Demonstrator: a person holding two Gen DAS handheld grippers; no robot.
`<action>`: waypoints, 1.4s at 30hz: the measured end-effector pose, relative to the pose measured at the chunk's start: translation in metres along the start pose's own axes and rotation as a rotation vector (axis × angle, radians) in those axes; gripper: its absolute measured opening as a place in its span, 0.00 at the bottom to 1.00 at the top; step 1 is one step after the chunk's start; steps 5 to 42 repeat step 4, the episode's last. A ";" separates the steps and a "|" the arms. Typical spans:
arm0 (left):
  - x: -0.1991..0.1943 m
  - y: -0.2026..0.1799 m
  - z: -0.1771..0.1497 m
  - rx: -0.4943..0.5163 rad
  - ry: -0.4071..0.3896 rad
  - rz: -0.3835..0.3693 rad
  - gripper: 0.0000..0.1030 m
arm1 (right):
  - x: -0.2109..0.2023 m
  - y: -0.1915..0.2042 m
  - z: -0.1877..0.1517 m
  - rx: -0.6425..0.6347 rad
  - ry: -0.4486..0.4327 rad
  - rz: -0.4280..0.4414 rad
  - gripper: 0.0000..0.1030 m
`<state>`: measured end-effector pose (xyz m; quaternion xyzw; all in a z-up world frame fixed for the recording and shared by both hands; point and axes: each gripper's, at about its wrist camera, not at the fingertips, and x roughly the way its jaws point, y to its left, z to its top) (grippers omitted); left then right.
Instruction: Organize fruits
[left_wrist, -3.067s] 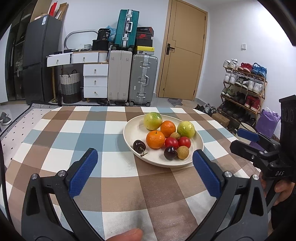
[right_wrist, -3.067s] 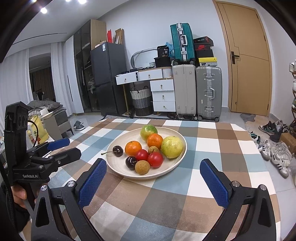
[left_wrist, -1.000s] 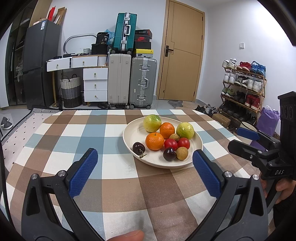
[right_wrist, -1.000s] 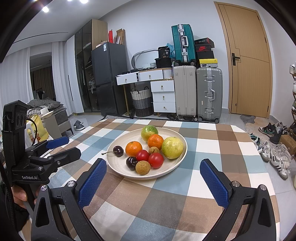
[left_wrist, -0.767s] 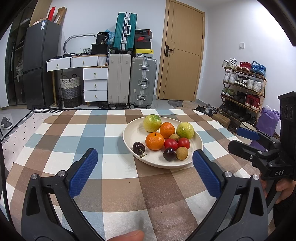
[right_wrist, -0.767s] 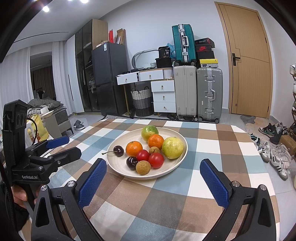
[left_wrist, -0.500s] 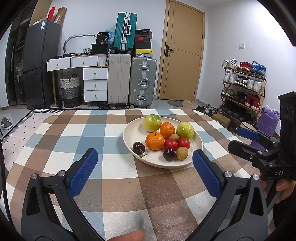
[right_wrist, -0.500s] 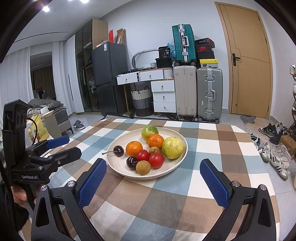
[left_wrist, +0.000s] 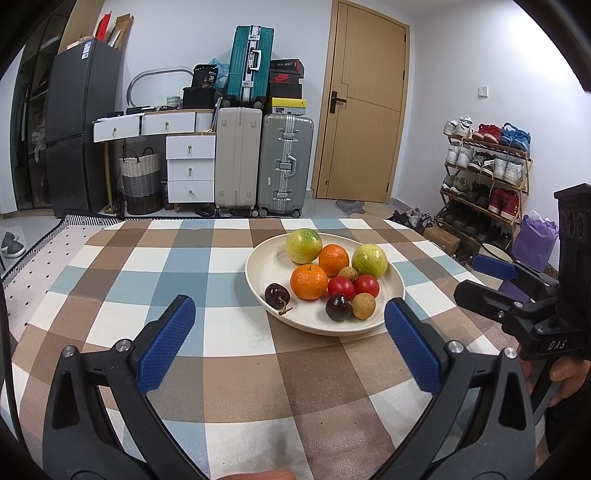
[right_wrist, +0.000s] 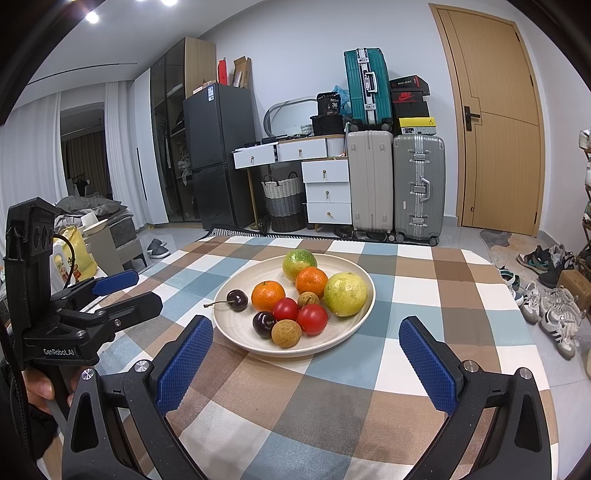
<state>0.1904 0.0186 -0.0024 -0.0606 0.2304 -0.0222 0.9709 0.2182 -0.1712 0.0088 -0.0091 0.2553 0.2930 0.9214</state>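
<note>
**Both grippers hovering wide apart before a plate of fruit**

The cream plate (left_wrist: 258, 275) is sitting on the checked tablecloth (left_wrist: 147, 266), right of the table's middle and toward its far edge in the left wrist view. It is holding all the fruit. Two green-yellow citrus fruits are lying at the plate's far side, one (left_wrist: 303, 245) nearest the far rim and the other (left_wrist: 369, 260) toward the right rim, with a mandarin (left_wrist: 333, 260) between them. A second mandarin (left_wrist: 308, 282) is resting near the plate's centre. Two cherry tomatoes (left_wrist: 341, 287) (left_wrist: 366, 285) are sitting side by side, touching, with a small tan longan (left_wrist: 347, 273) just behind them. Another longan (left_wrist: 363, 305) is lying near the front rim beside a dark cherry (left_wrist: 338, 307). A second cherry (left_wrist: 277, 294) is resting alone at the plate's left side, its stem pointing toward the near rim.

The left gripper (left_wrist: 290, 325) is hovering over the near part of the table, its blue-padded fingers (left_wrist: 166, 349) standing wide apart and holding nothing. The right gripper (right_wrist: 306, 349) is hovering likewise, fingers (right_wrist: 428, 369) spread wide and holding nothing, the plate's near rim lying between and just beyond its tips. Each gripper is showing at the edge of the other's view, clear of the plate.
</note>
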 end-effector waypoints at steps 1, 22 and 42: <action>0.000 0.000 0.000 0.000 0.000 0.000 0.99 | 0.000 0.000 0.000 -0.001 0.000 0.000 1.00; 0.000 0.000 0.000 0.000 0.002 0.001 0.99 | 0.000 0.000 0.000 0.000 -0.001 -0.001 0.99; 0.000 0.000 0.000 0.000 0.002 0.001 0.99 | 0.000 0.000 0.000 0.000 -0.001 -0.001 0.99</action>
